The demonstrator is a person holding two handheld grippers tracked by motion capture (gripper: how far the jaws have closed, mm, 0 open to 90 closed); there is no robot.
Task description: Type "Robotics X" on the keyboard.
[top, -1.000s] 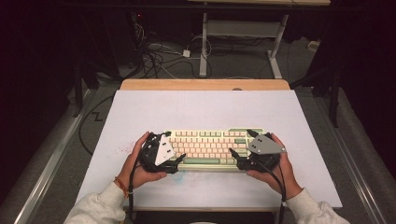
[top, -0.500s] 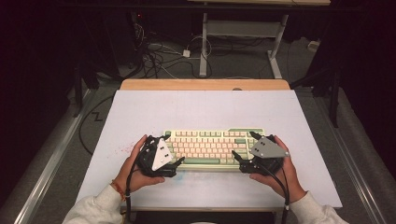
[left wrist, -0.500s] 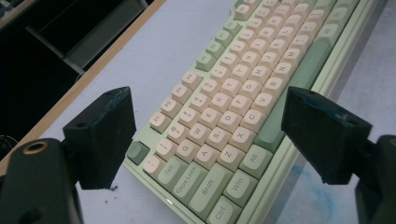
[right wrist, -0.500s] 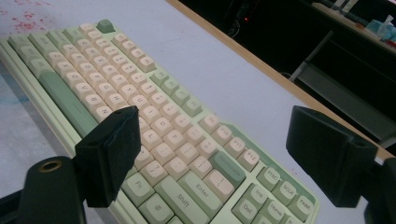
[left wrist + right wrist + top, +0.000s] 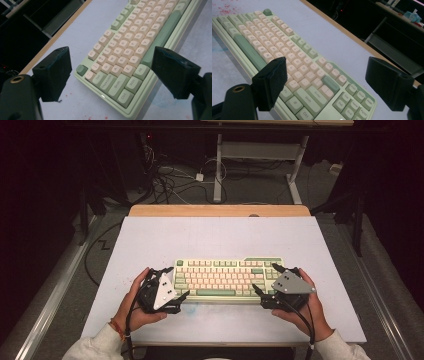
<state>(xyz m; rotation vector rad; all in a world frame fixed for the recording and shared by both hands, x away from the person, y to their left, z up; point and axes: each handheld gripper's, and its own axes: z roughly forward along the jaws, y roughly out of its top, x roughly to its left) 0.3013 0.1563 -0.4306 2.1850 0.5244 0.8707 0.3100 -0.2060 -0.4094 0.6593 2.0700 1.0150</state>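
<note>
Keyboard point(image 5: 226, 281) is lying flat near the table's point(image 5: 150, 240) front edge, centred. Left gripper point(image 5: 176, 296) and right gripper point(image 5: 260, 291) are flanking its two ends, jaws spread wide, gripping nothing. Best closing both evenly on the case edges, avoiding keycaps, before lifting.

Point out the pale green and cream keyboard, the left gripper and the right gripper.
Pale green and cream keyboard point(image 5: 225, 277): high view, middle key rows.
Left gripper point(image 5: 176, 282): high view, between its open jaw tips.
Right gripper point(image 5: 267, 279): high view, between its open jaw tips.
</note>
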